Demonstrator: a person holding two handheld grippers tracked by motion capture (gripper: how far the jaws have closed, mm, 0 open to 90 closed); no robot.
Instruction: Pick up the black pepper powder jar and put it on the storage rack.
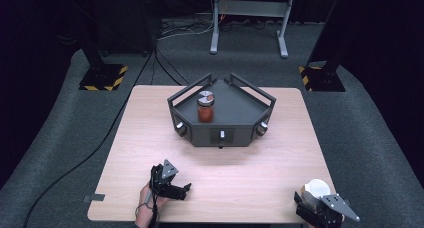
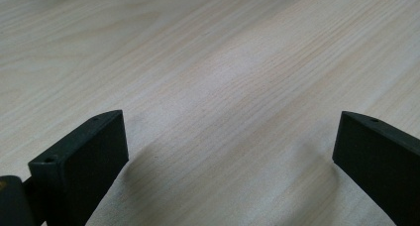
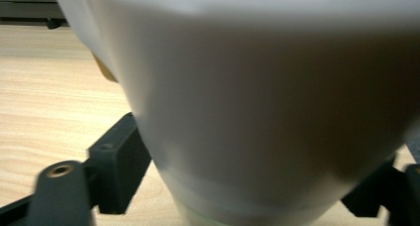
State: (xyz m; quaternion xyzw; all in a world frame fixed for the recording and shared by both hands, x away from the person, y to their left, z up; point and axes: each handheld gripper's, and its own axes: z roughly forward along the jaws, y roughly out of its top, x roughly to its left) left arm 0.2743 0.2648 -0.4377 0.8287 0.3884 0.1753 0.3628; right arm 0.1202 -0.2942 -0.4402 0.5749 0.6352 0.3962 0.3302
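White cup (image 1: 316, 190) at lower right of the high view, pinched low by right gripper (image 1: 320, 212): squeeze gently, lift straight, toward dark tray (image 1: 235, 119) with red jar (image 1: 205, 108) at centre; left gripper (image 1: 172, 185) spread, idle on table (image 1: 240, 173).

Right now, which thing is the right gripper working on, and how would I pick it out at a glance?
Start at the wooden table and go to its near right corner, away from the dark tray holding a red jar. There the right gripper has its jaws against a white cup. It is the only white thing on the table, pale and wide-topped, unlike the small red jar.
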